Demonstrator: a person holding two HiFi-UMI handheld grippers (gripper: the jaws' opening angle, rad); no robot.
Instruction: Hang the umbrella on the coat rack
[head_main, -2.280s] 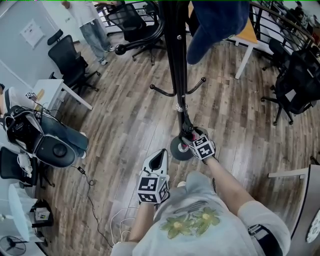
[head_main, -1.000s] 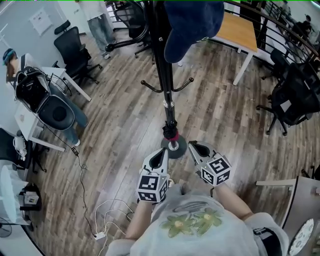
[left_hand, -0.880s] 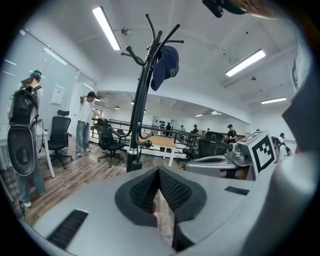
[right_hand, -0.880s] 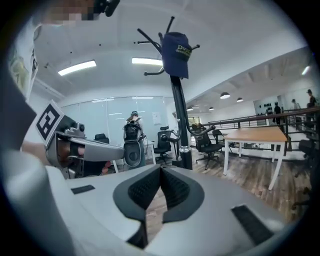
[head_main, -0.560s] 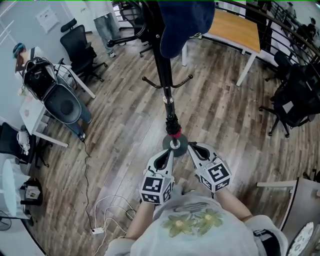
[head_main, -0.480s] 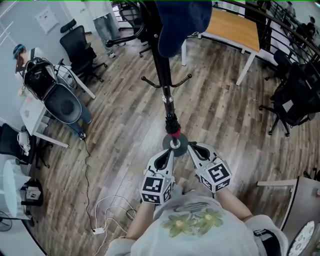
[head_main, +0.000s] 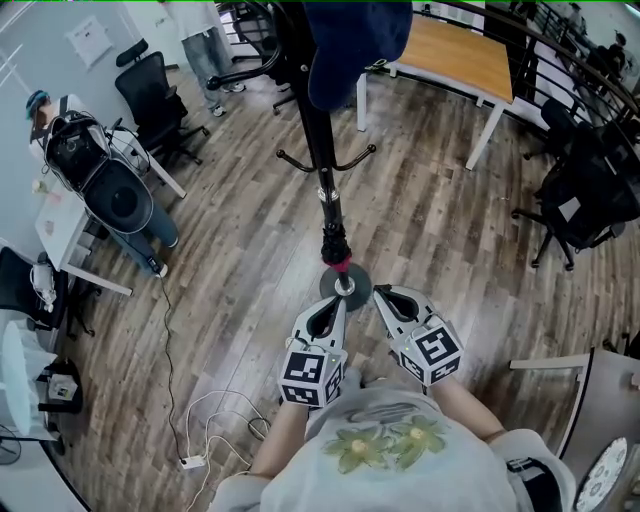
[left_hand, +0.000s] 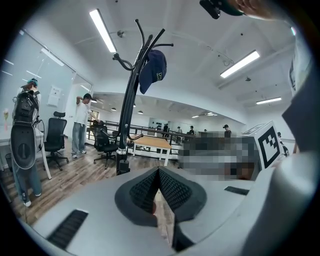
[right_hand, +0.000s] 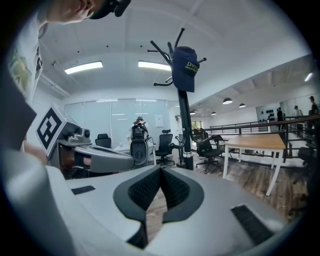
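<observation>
The black coat rack (head_main: 316, 130) stands straight ahead on its round base (head_main: 345, 287), with a navy cap (head_main: 355, 45) on top. A folded black umbrella (head_main: 335, 240) with a silver band and a red strap hangs along the pole; its curved handle (left_hand: 120, 57) is hooked over an upper arm. My left gripper (head_main: 335, 305) and right gripper (head_main: 385, 295) are both held close to my body, just short of the base. Both are shut with nothing between their pads. The rack also shows in the left gripper view (left_hand: 127, 110) and in the right gripper view (right_hand: 182, 115).
A wooden desk (head_main: 455, 60) stands behind the rack by a railing. Office chairs (head_main: 150, 95) and a white table with a large black bag (head_main: 110, 190) are on the left, another black chair (head_main: 580, 200) on the right. A white cable (head_main: 200, 440) lies on the floor.
My right gripper, earlier at the umbrella's lower end, has let go and drawn back beside the left one. Over the last second both grippers shifted slightly and stayed shut.
</observation>
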